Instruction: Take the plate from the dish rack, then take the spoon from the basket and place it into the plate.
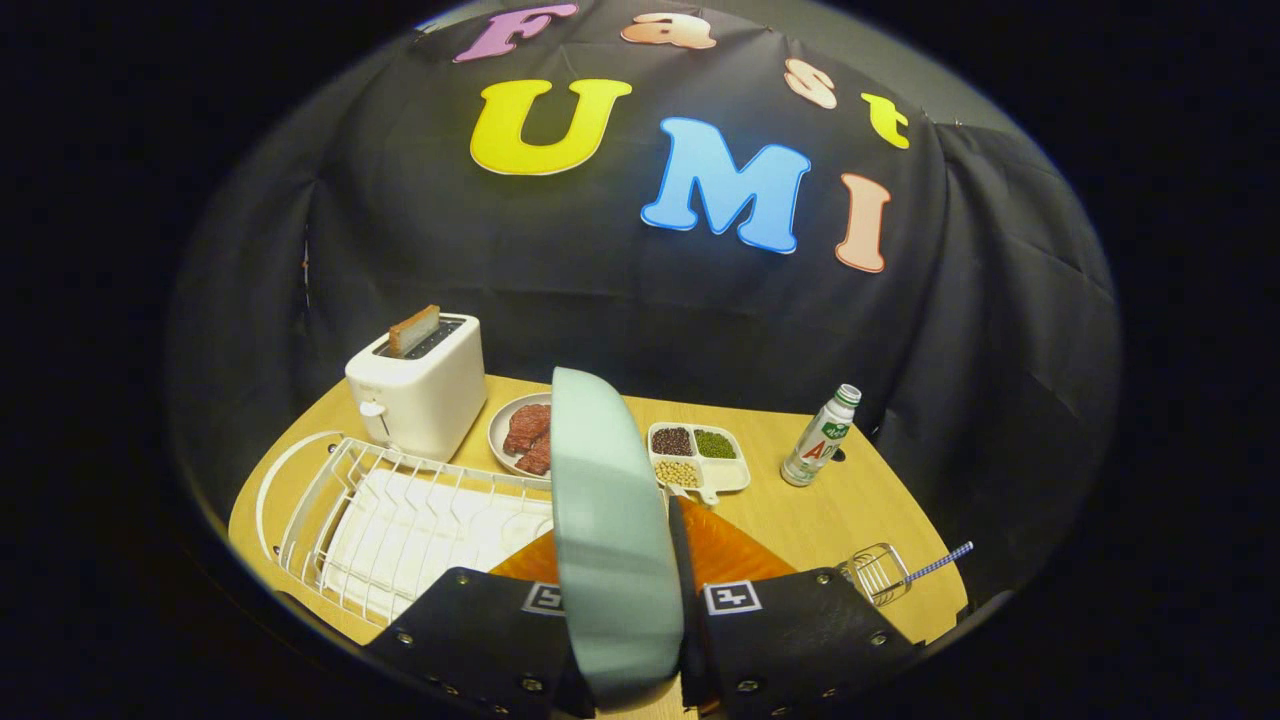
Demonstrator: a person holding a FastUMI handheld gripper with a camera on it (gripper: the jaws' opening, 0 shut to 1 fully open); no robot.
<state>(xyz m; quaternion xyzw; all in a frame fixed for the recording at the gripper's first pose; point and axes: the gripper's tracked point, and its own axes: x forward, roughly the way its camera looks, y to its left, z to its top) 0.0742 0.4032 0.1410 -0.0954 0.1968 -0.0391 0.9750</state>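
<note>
Both tool [620, 600] fingers clamp plate [610, 530] edge-on, upright; dish rack [400, 510] lower left, spoon [935, 567] in basket [878, 572] right.

the desk [800, 520] is lit brightly and evenly from above, while the surroundings are left dim. strong fisheye bending is seen at the edges. focus is kept sharp; shadows are soft.

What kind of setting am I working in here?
Probably a staged kitchen tabletop inside a cloth-walled booth: a toaster with bread, a white dish rack and a sectioned tray of beans sit on the wooden table. The gripper is shut on the plate.
</note>
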